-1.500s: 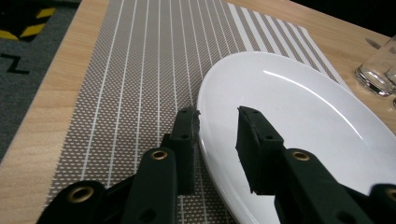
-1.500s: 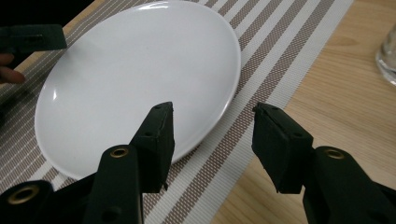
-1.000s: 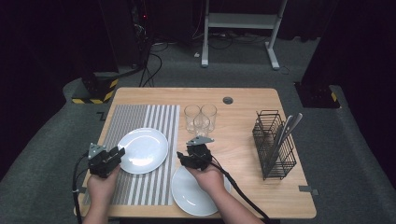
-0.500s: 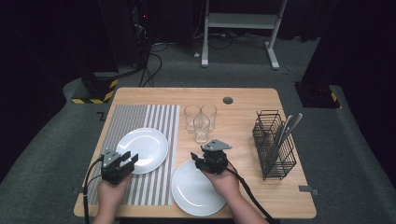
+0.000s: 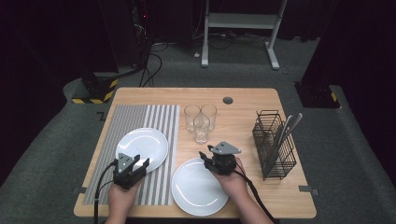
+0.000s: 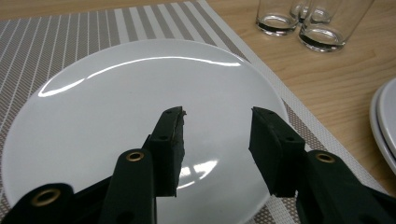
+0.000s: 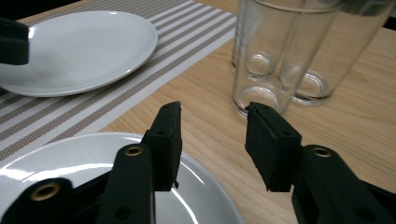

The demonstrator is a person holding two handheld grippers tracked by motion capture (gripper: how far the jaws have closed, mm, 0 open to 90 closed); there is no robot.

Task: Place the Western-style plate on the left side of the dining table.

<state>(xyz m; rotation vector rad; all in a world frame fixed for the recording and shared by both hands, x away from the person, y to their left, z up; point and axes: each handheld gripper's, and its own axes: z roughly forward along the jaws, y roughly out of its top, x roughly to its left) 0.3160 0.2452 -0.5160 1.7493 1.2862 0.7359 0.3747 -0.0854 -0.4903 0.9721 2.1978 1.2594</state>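
Progress looks early: we hold nothing yet. Left gripper [image 5: 133, 164] hangs jaws spread over the mat plate's [image 5: 141, 143] 6 o'clock rim; right gripper [image 5: 211, 157], jaws spread, sits at the bare-table plate's [image 5: 198, 191] 12 o'clock, glasses [image 5: 201, 128] beyond.

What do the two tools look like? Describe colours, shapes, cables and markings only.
Both are black. The left tool and right tool each carry a grey three-cornered plate on top and trail a black cable. Their two blocky black jaws show brass-coloured rivets in the gripper views. The forearms are bare, with no sleeves.
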